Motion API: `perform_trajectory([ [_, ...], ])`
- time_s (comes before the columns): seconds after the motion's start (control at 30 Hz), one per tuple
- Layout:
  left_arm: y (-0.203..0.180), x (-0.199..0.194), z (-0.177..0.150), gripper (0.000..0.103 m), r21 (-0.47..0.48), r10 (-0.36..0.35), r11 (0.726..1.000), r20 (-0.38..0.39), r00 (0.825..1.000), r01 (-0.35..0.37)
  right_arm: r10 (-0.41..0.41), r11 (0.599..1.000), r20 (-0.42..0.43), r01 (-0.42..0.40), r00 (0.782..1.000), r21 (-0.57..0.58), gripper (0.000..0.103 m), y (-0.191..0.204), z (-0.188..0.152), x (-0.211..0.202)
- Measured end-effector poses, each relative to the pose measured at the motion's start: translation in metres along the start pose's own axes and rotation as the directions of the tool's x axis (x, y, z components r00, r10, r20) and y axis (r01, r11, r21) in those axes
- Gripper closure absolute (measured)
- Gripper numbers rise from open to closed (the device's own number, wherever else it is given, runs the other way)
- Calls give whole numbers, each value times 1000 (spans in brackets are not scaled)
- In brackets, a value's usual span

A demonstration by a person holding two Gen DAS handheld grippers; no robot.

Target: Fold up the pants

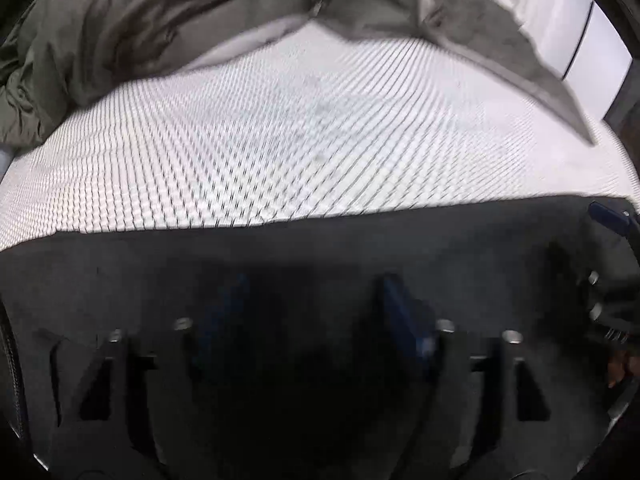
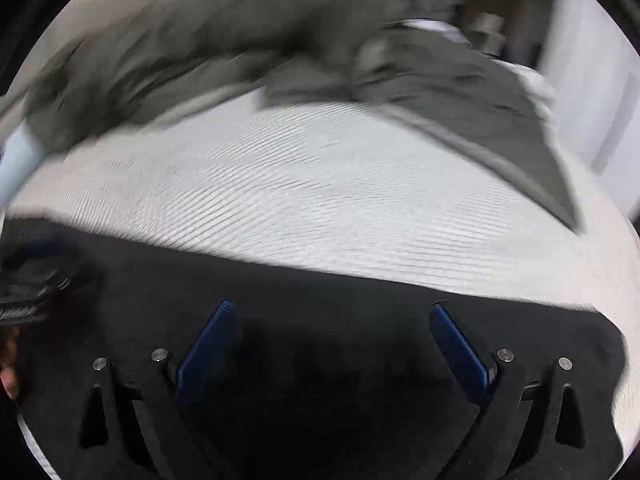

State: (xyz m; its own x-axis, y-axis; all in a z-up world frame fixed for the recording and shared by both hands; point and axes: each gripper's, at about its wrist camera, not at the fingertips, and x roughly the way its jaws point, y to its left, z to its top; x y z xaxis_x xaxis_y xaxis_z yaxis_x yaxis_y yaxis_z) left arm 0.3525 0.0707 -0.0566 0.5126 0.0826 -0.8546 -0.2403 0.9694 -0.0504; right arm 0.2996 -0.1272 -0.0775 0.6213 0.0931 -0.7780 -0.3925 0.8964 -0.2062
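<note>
Dark charcoal pants [image 1: 160, 280] [image 2: 140, 280] lie flat along the near edge of a white ribbed surface [image 1: 300, 140] [image 2: 300, 184]. My left gripper [image 1: 312, 284] hangs over this dark cloth with its blue pads [image 1: 404, 320] apart, and I see no fold pinched between them. My right gripper [image 2: 332, 306] stands wide open over the same cloth, its blue pads [image 2: 456, 348] well apart with nothing gripped. The right gripper's blue tip [image 1: 612, 220] shows at the far right of the left wrist view. The left gripper [image 2: 32, 280] is a dark blur at the left of the right wrist view.
An olive-grey crumpled garment [image 1: 120, 32] [image 2: 240, 40] is heaped along the far side of the surface, and one flap [image 1: 500, 40] [image 2: 500, 120] reaches down the right. A white wall or cabinet [image 1: 568, 32] stands beyond on the right. Both views are motion-blurred.
</note>
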Motion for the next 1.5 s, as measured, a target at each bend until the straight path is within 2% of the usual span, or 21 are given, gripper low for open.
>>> perform_trajectory([
  [0.07,4,-2,-6,47,7,-20,1000,16,1000,19,-52,998,-23,51,998,-26,5,2,-7,12],
  [0.17,14,-6,-10,52,-3,-16,1000,31,999,16,-161,979,-46,166,986,119,5,-53,-19,9],
  [0.23,26,-5,-11,52,-17,-31,999,36,999,31,-317,909,-110,335,942,249,5,-106,-38,7],
  [0.3,34,-4,-10,52,-22,-39,999,39,998,40,-376,839,-156,407,914,361,6,-143,-52,8],
  [0.37,37,-9,-16,52,-30,-32,999,41,999,33,-337,827,-136,362,932,431,8,-163,-64,-5],
  [0.5,36,-22,-11,55,-12,-14,1000,55,998,15,-322,872,-94,334,942,359,9,-135,-64,-35],
  [0.63,2,-61,-30,48,69,-125,991,114,986,118,-188,956,12,180,982,233,8,-87,-72,-75],
  [0.7,-27,-68,-49,30,147,-234,963,55,971,224,-137,975,3,134,991,179,8,-60,-79,-77],
  [0.8,-61,-71,-81,28,242,-320,917,-22,947,316,-68,990,-30,71,997,119,8,-33,-101,-75],
  [0.9,-78,-70,-103,26,357,-238,904,-35,971,234,-125,991,-56,128,991,45,8,-29,-125,-79],
  [0.93,-76,-69,-108,20,363,-219,907,-28,975,214,-192,980,-59,194,980,32,8,-33,-134,-85],
  [1.0,-63,-68,-114,16,332,-210,921,-20,978,204,-370,927,-91,374,924,29,7,-52,-155,-97],
  [1.03,-59,-67,-116,15,322,-205,926,-17,979,199,-410,906,-109,418,905,63,7,-67,-168,-103],
  [1.07,-56,-68,-119,13,319,-197,929,-10,980,189,-397,900,-120,412,910,141,6,-87,-181,-109],
  [1.13,-52,-71,-121,13,314,-180,934,5,984,170,-312,894,-124,335,942,297,6,-116,-201,-119],
  [1.2,-53,-80,-122,14,282,-169,947,22,985,156,-277,878,-118,301,954,372,6,-123,-210,-134],
  [1.3,-68,-102,-131,14,262,-285,930,66,956,259,-195,841,26,153,981,519,6,-134,-222,-173],
  [1.33,-75,-105,-131,14,275,-319,917,69,945,290,-121,805,79,51,989,591,6,-141,-229,-180],
  [1.4,-96,-110,-134,14,320,-370,887,68,926,331,31,690,205,-169,978,704,6,-160,-243,-180],
  [1.43,-103,-109,-134,13,344,-377,877,57,925,336,123,604,269,-287,955,743,6,-166,-251,-174],
  [1.5,-122,-96,-138,12,386,-330,871,4,944,303,254,513,325,-412,911,753,7,-181,-249,-155],
])
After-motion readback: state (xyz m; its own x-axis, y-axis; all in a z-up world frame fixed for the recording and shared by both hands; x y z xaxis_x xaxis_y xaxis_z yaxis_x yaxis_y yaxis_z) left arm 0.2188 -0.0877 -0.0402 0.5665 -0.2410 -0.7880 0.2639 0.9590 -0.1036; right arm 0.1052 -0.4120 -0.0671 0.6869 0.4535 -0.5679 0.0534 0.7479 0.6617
